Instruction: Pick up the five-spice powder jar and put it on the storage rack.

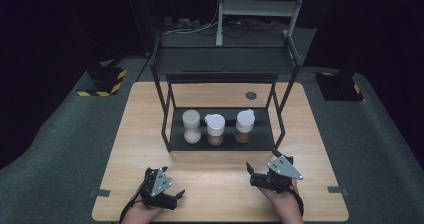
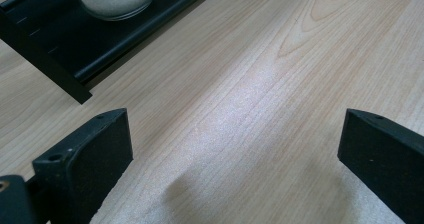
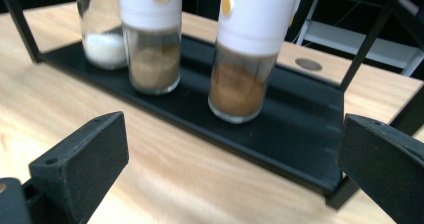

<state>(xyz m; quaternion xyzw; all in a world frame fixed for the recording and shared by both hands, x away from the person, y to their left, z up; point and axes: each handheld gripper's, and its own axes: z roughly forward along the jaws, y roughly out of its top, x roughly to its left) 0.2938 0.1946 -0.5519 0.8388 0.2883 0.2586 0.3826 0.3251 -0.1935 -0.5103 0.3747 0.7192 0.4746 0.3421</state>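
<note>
Wooden table (image 1: 225,184), dark room: left gripper (image 1: 162,191) hovers wide open, empty; three jars stand on the black shelf (image 1: 260,136); right gripper (image 1: 262,176), gaping and empty, faces the brown-spice jar (image 3: 247,59), which a careless approach could topple.

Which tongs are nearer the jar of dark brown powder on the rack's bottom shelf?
Right. The right tongs sit just in front of the dark brown jar; the left tongs rest farther off, nearer the table's front-left.
</note>
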